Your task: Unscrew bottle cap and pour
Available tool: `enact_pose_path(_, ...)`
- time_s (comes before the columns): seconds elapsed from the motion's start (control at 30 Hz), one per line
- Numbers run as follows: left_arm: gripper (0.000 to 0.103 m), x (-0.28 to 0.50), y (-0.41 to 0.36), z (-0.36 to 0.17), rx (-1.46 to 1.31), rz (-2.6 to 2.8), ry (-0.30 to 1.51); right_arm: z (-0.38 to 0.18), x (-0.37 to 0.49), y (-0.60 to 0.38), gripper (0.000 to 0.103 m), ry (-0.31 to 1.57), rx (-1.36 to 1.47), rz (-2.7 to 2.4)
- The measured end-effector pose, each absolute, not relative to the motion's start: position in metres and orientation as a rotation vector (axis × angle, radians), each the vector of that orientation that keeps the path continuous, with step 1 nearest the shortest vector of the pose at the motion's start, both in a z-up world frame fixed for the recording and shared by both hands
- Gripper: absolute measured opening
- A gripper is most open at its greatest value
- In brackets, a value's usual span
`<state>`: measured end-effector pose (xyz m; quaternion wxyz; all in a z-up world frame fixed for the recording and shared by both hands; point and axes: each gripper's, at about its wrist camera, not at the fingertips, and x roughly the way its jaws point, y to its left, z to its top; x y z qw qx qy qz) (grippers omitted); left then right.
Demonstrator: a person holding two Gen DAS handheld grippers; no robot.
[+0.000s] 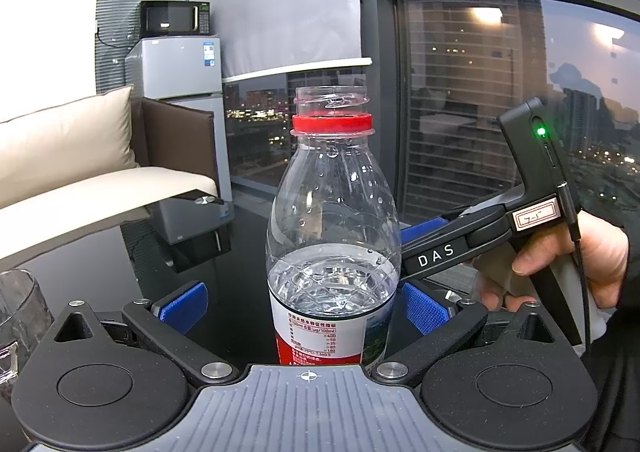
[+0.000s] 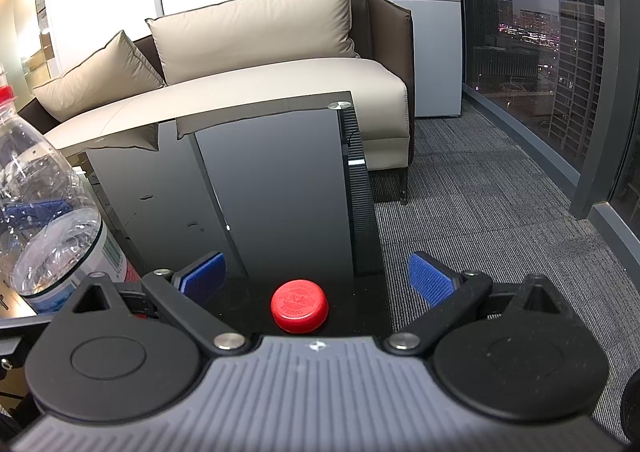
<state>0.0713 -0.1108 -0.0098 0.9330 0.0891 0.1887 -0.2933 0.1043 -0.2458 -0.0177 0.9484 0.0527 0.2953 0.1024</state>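
With the cap [image 2: 299,305] already off and resting top-up on the black glass table [image 2: 280,180], the unscrewing step is judged complete; the pouring step is in hand. The bottle [image 1: 333,228] stands upright on the table, neck open, red ring still on the neck, water filling roughly the lower half (droplets cling to the wall above the waterline). The left gripper [image 1: 304,306] straddles the bottle's labelled lower body, jaws spread wide; the blue pads [image 1: 425,308] flank the bottle, and firm contact cannot be confirmed. The right gripper [image 2: 316,278] is to the right of the bottle, jaws wide and holding nothing, the cap lying between its pads but untouched. A glass [image 1: 18,324] shows at the frame edge, left of the bottle; it is judged the likely receiving vessel. Next move calls for closing the left jaws on the bottle body, lifting it, carrying it leftward over the glass, then tilting slowly; excess squeeze on the thin wall may push water out early.
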Motion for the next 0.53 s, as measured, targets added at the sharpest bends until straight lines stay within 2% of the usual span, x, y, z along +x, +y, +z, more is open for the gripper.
enact_pose_path(0.53, 0.102, 0.0704, -0.1106, -0.0090, 0.176, -0.605, 0.396, -0.0206, 0.1037, -0.2469, 0.100, 0.598, 0.109, 0.213)
